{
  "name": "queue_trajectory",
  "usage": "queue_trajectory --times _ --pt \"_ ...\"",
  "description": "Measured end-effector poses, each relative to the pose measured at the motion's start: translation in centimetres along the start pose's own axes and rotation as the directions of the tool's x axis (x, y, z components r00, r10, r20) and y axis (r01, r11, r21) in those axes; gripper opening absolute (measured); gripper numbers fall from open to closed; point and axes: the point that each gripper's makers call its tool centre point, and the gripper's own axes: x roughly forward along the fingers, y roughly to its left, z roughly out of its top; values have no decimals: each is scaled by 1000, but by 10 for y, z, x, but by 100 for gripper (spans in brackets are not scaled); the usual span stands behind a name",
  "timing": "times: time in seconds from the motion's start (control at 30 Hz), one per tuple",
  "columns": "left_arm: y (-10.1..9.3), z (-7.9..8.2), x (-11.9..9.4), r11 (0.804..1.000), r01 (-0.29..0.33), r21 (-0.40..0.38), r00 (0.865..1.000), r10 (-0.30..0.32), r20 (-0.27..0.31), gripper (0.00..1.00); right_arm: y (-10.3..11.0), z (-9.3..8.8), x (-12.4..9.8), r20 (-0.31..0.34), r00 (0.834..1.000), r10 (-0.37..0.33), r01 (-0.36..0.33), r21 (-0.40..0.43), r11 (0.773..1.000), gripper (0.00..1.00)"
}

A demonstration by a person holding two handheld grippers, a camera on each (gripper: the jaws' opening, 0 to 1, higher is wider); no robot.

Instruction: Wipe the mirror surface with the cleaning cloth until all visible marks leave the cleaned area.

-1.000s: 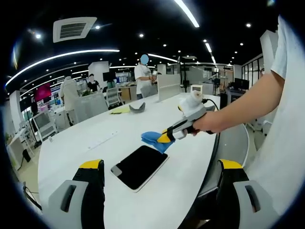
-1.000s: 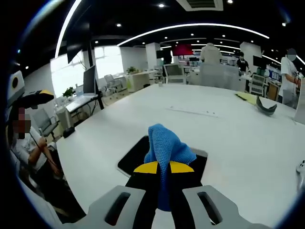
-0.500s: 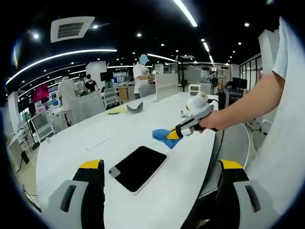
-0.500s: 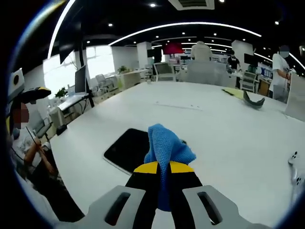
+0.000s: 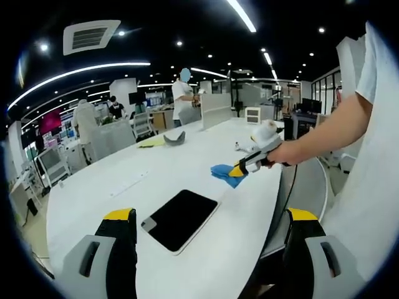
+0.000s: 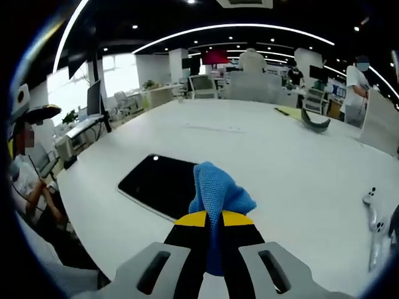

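On white table (image 5: 206,249): one dark mirror (image 5: 179,218), lying flat. One blue cloth (image 6: 219,196), pinched in right gripper (image 6: 214,219), held just off mirror's edge. Left gripper (image 5: 210,215) jaws spread wide, holding nothing, near mirror. Open-plan office behind, ceiling strip lights.
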Motion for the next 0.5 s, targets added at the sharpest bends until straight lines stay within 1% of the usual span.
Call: queue_trajectory --times 0.1,0.2,0.33,0.37,0.4,0.5 --pt "-1 1 4 1000 9 4 1000 -9 -3 99 -3 -1 -1 -2 1000 -12 12 8 1000 2" --pt "-1 2 8 1000 16 9 1000 -16 -5 99 -3 -1 -1 -1 1000 -12 12 4 1000 2" --pt "-1 7 9 1000 19 11 1000 -19 5 99 -5 -5 -1 -15 1000 -9 9 7 1000 2" --pt "0 6 10 1000 18 10 1000 -18 3 99 -6 -11 -1 -36 999 -9 9 7 1000 2" --pt "0 6 10 1000 19 8 1000 -19 2 99 -6 -13 0 -38 999 -9 9 5 1000 2" --pt "-1 4 11 1000 19 4 1000 -19 1 99 -9 -26 0 -59 998 -14 15 11 1000 2"
